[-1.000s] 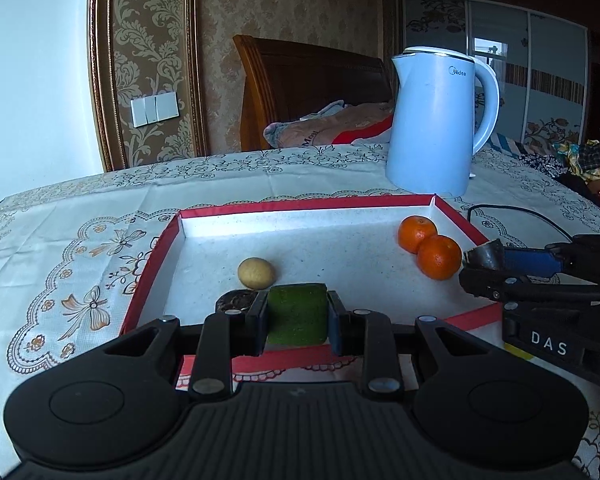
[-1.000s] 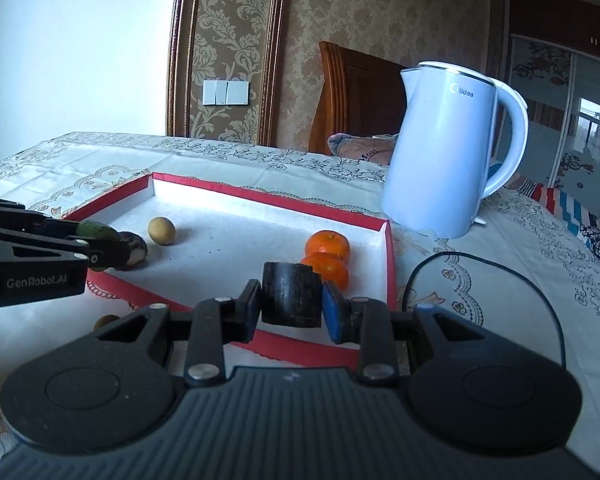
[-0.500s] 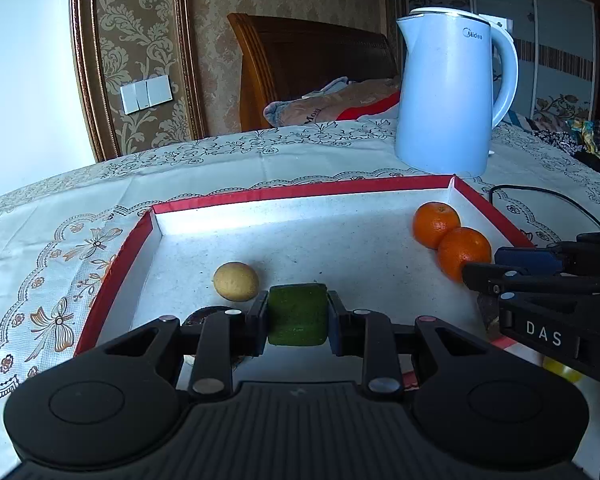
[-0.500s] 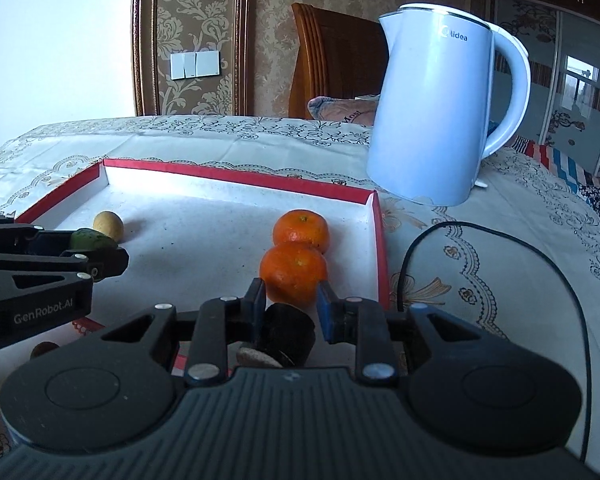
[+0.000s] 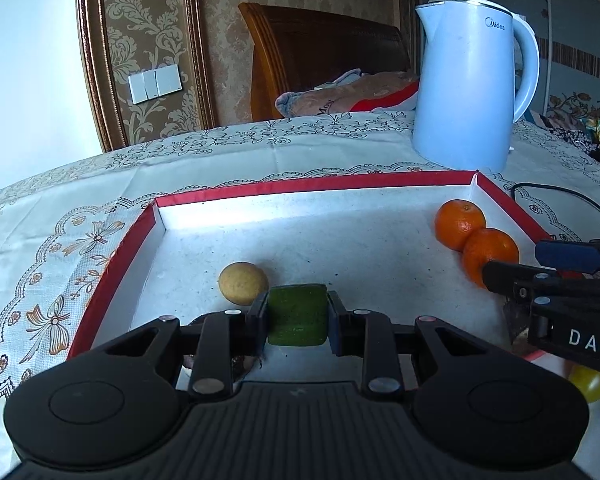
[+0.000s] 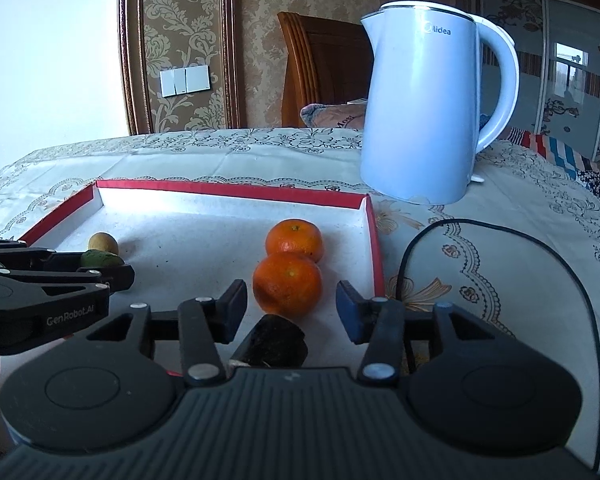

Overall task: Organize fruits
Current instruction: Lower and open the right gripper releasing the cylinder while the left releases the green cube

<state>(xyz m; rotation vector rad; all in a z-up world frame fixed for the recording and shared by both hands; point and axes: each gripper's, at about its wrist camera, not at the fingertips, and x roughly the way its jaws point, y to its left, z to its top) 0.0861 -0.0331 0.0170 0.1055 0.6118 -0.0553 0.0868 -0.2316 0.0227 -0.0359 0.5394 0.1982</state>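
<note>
A shallow red-rimmed white tray [image 5: 308, 184] lies on the table; it also shows in the right wrist view [image 6: 228, 192]. My left gripper [image 5: 298, 314] is shut on a green fruit [image 5: 297, 316] low over the tray, next to a small yellow-brown fruit [image 5: 243, 282]. Two oranges [image 6: 288, 288] sit at the tray's right side. My right gripper [image 6: 292, 308] is open, and a dark fruit [image 6: 274, 342] lies in the tray just below its jaws, in front of the near orange. The left gripper with its green fruit [image 6: 100, 259] shows at the left of the right wrist view.
A pale blue electric kettle [image 6: 428, 100] stands behind the tray's right corner, its black cord [image 6: 500, 236] looping over the tablecloth on the right. A yellow fruit [image 5: 590, 384] lies outside the tray near the right gripper. A wooden chair stands behind the table.
My right gripper has moved forward over the tray's right side, opened and let go of the dark fruit. My left gripper has carried the green fruit forward into the tray.
</note>
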